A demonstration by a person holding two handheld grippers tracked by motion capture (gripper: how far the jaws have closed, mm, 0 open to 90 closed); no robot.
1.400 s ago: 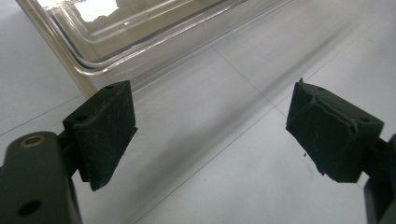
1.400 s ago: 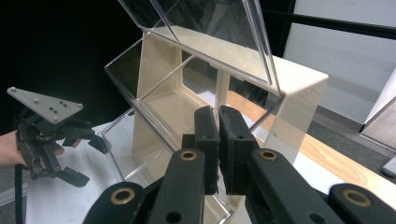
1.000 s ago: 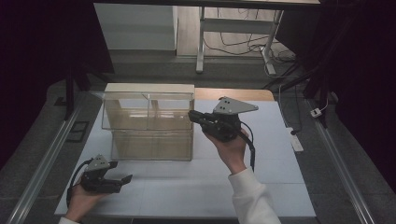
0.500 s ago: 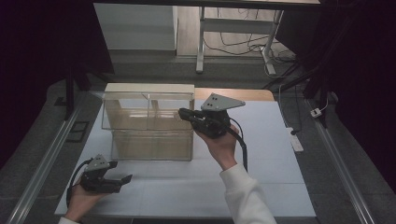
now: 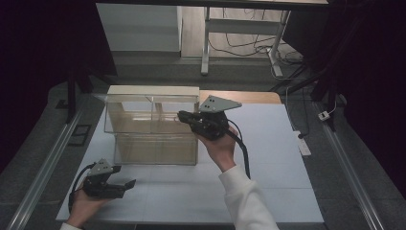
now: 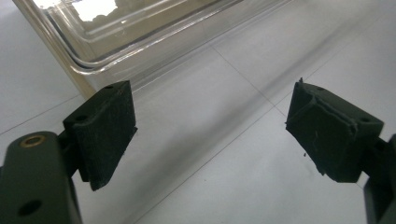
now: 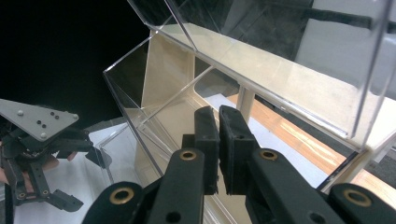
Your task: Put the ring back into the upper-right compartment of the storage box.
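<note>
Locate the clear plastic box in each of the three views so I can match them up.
High view: the clear box stands left of centre on the white table, beside the right hand-held gripper.
Left gripper view: its rounded lower edge runs across the top, beyond the open jaws.
Right gripper view: its walls spread across the frame above the closed jaws.
Shared landmark: the white table.

No readable text, no labels, no brand marks, no numbers, no signs on any surface in the three views
</note>
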